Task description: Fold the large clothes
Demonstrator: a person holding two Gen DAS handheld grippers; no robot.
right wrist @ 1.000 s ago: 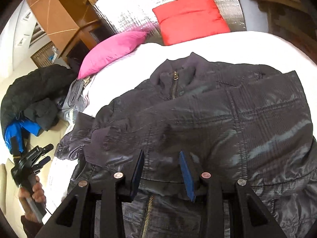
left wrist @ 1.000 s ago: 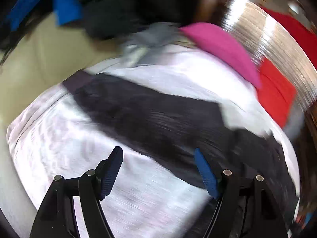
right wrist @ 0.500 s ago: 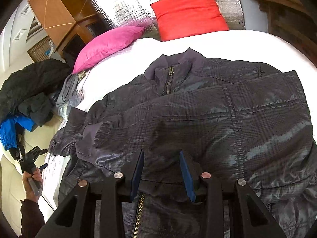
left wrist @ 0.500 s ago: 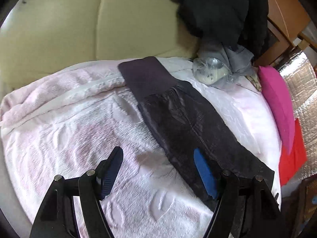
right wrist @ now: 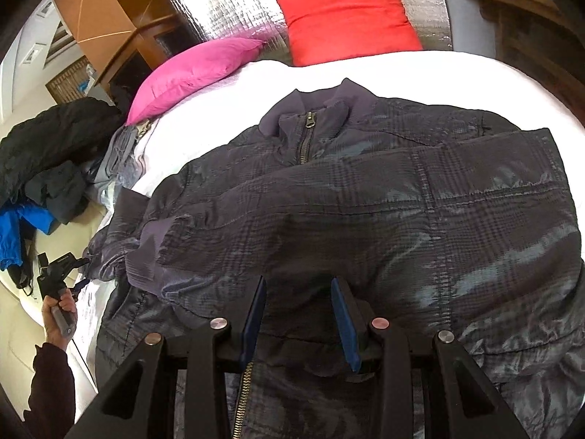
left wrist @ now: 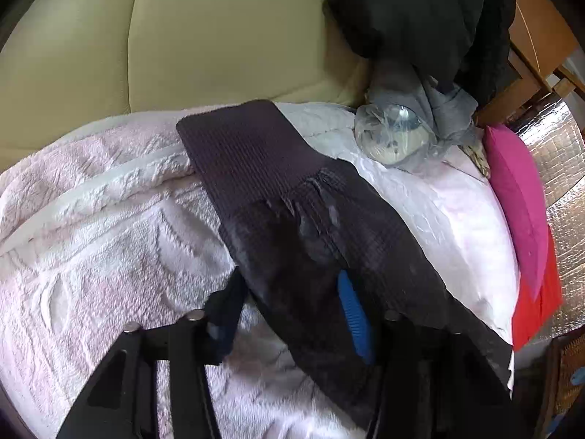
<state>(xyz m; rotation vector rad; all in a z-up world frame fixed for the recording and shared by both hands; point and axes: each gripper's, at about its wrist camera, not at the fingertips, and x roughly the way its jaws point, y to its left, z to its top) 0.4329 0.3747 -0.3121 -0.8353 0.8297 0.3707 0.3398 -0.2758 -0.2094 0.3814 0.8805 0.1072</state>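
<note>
Right wrist view: dark plaid jacket [right wrist: 365, 201] lying spread on the white bed [right wrist: 420, 73], collar toward the pillows, zipper partly closed, one sleeve folded across the chest. Right gripper [right wrist: 298, 314] hovering low over the jacket's hem, fingers apart, nothing pinched between them. Left wrist view: jacket sleeve [left wrist: 292, 212] stretching out over a pink textured blanket [left wrist: 91, 237], ribbed cuff [left wrist: 245, 146] pointing at the cream sofa cushion [left wrist: 219, 29]. Left gripper [left wrist: 292, 303] straddling the sleeve edge, fingers [left wrist: 353, 314] standing apart with fabric rising between them; not clamped. Pink pillow [right wrist: 193, 69] and red pillow [right wrist: 347, 14] sitting at the bed's head against a silver quilted panel [right wrist: 226, 7]. Dark clothes pile [right wrist: 47, 153] heaping beside the bed.
</note>
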